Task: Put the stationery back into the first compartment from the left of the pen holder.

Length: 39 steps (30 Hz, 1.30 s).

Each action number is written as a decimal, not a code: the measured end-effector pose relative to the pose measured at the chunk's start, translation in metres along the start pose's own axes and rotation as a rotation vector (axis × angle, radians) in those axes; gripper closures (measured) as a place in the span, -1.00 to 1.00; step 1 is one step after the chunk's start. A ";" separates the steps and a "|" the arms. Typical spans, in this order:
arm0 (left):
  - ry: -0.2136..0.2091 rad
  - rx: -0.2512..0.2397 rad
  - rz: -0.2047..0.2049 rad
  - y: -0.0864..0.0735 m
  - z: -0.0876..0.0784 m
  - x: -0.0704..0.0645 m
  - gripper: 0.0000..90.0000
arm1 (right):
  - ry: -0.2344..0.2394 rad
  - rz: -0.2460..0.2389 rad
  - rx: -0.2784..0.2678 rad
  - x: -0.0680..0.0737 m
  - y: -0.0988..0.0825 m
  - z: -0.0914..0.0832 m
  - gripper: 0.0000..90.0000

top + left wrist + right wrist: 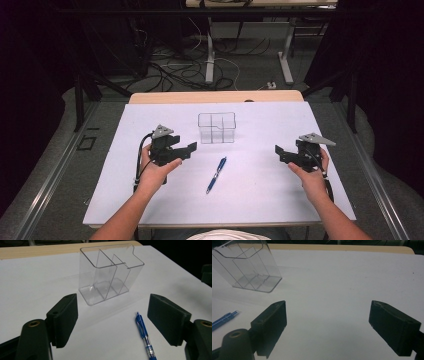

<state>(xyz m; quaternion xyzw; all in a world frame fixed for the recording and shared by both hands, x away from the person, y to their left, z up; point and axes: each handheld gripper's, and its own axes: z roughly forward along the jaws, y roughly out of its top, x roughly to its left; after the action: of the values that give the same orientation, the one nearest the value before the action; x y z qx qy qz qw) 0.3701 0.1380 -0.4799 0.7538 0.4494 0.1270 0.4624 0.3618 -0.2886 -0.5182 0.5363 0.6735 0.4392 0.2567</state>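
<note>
- On the left of the bench, the left gripper hovers with jaws spread and nothing between them, aimed toward the middle; the near and left edges lie well apart from it
- At the middle, the pen lies flat on the white sheet, slanted, tip end toward the person, apart from everything; the left gripper view has it just ahead of the right-hand jaw
- Judged by look, the pen is light, stiff and smooth plastic, likely to roll or slip; best pinched across the barrel near its middle, jaws square to its length
- Behind the pen stands the clear holder, upright, divided into compartments; thin walls, probably light and easy to tip if bumped
- To the right, the right gripper is released too, empty, with bare sheet all round and the right edge near its hand
</note>
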 end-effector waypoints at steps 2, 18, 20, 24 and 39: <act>0.003 0.007 0.015 -0.001 0.002 -0.003 -0.51 | 0.000 -0.006 -0.002 -0.001 0.000 0.000 -0.68; -0.050 0.107 0.145 -0.007 0.017 -0.040 -0.60 | -0.004 -0.008 0.001 -0.002 0.000 -0.002 -0.68; -0.055 0.121 0.139 -0.009 0.020 -0.042 -0.58 | -0.002 -0.009 -0.002 -0.001 0.000 -0.002 -0.68; -0.086 0.138 0.110 -0.012 0.024 -0.043 -0.45 | 0.002 -0.012 0.001 -0.001 -0.001 -0.001 -0.68; -0.094 0.270 0.085 -0.028 0.039 -0.051 -0.14 | 0.007 -0.018 0.001 0.000 -0.001 -0.001 -0.68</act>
<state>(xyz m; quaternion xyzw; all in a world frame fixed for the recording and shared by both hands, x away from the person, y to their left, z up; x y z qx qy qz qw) 0.3491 0.0792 -0.5125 0.8326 0.4077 0.0494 0.3716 0.3602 -0.2892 -0.5184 0.5289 0.6794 0.4385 0.2578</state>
